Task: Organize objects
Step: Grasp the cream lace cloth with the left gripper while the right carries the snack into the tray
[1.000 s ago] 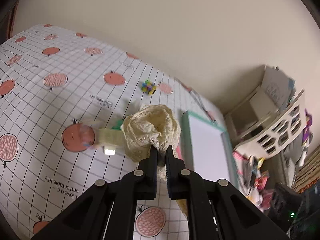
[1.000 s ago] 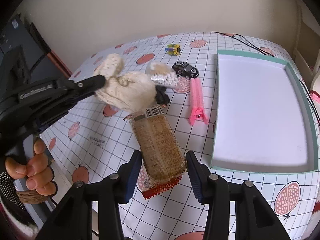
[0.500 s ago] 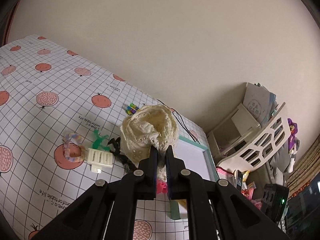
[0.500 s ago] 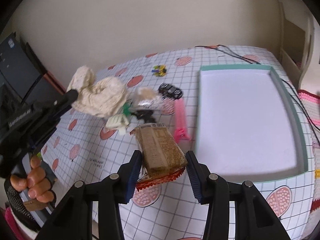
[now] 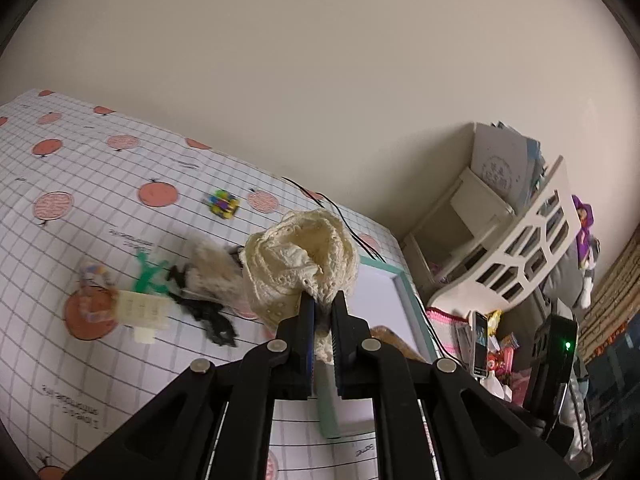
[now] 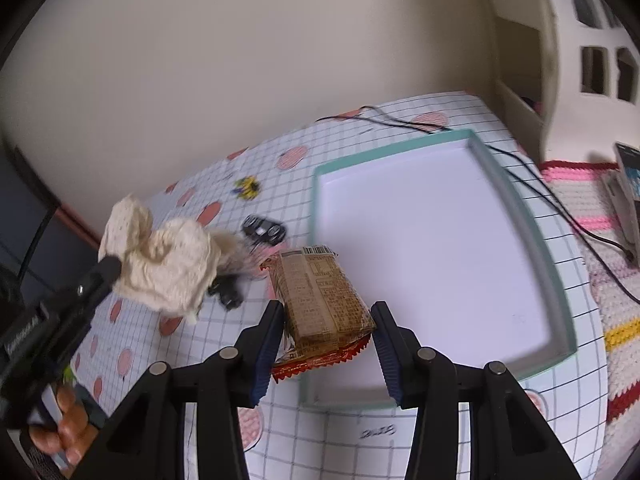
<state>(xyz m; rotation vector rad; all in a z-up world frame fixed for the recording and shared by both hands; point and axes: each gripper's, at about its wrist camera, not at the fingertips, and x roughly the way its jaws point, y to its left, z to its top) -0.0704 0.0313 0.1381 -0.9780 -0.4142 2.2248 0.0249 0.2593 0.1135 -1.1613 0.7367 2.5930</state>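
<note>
The left gripper (image 5: 322, 312) pinches a cream crocheted cloth (image 5: 300, 260) tight, while the right gripper (image 6: 328, 334), spread wider, clamps a brown snack packet (image 6: 322, 300) above the tray (image 6: 516, 196)

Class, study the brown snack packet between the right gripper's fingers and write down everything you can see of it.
The snack packet is a brown, glossy plastic wrapper, puffed and oblong, with fine print and a barcode at its far end and a red crimped, serrated seal at the near end. The right gripper holds it by its sides, fingers pressing the near half. It points away from the camera, lifted above the checked tablecloth, near the left rim of the teal tray.
</note>
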